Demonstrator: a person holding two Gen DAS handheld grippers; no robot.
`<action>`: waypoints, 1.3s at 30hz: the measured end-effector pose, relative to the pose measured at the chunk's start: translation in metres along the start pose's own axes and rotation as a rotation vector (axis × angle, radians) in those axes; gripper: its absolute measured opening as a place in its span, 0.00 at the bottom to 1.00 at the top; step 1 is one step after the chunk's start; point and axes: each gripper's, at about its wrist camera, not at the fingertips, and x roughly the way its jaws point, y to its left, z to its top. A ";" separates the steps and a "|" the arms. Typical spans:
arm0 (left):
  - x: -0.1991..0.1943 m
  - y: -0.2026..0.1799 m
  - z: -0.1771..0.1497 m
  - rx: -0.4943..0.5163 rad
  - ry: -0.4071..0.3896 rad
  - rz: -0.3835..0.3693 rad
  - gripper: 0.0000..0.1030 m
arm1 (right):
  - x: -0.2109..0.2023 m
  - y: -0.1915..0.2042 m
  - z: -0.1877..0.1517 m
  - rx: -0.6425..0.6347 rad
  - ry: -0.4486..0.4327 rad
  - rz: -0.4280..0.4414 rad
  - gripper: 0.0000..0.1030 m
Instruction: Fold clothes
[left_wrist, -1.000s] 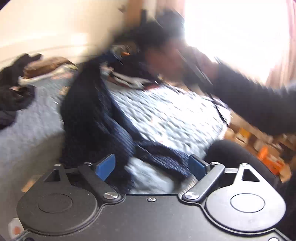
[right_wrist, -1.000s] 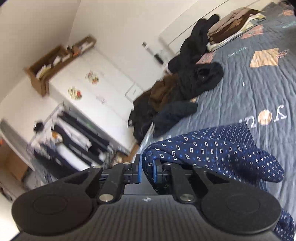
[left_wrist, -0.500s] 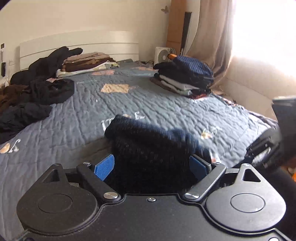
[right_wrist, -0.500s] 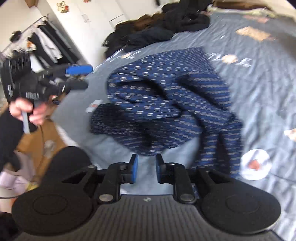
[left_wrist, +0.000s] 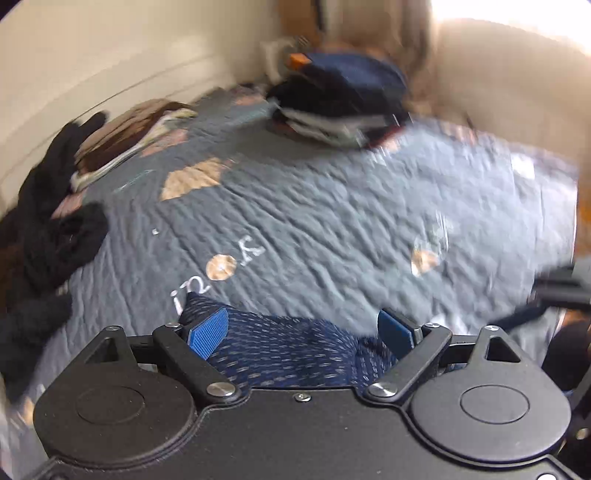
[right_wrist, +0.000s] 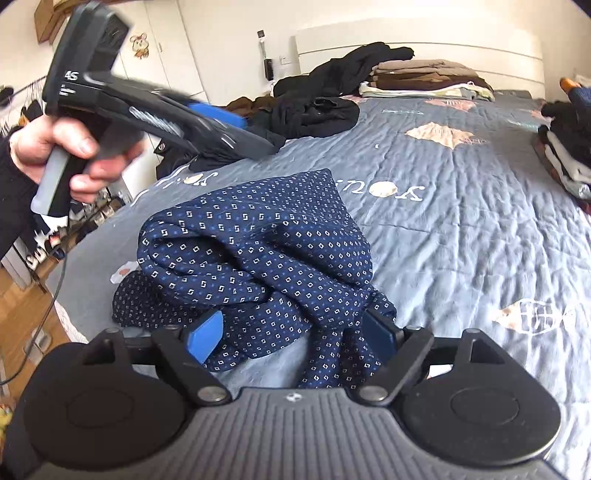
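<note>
Your right claw (right_wrist: 291, 338) is opening over the crumpled navy diamond-print garment (right_wrist: 258, 251), nothing pinched; your released left claw (left_wrist: 303, 328) hangs nearer its far-left edge.

Your shirt (right_wrist: 258, 243) is navy with small white and blue diamond dots; quilt (right_wrist: 461, 221) is grey-blue with tan patches and white lettering; pads (right_wrist: 205, 336) bright blue; pile of clothes (right_wrist: 314, 110) black

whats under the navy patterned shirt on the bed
The crumpled navy patterned shirt lies on the grey quilted bedspread, which shows all round it. A white patch with an orange mark peeks out at its left edge; anything else beneath is covered.
</note>
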 end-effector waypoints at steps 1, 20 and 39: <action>0.017 -0.017 0.001 0.080 0.043 0.028 0.85 | -0.002 -0.003 -0.001 0.003 0.000 -0.001 0.80; 0.066 0.022 -0.046 0.013 0.149 0.006 0.10 | -0.039 -0.061 -0.019 0.142 -0.091 -0.001 0.80; -0.135 0.085 -0.210 -0.511 -0.240 -0.417 0.08 | 0.010 -0.040 0.034 -0.067 -0.073 0.119 0.88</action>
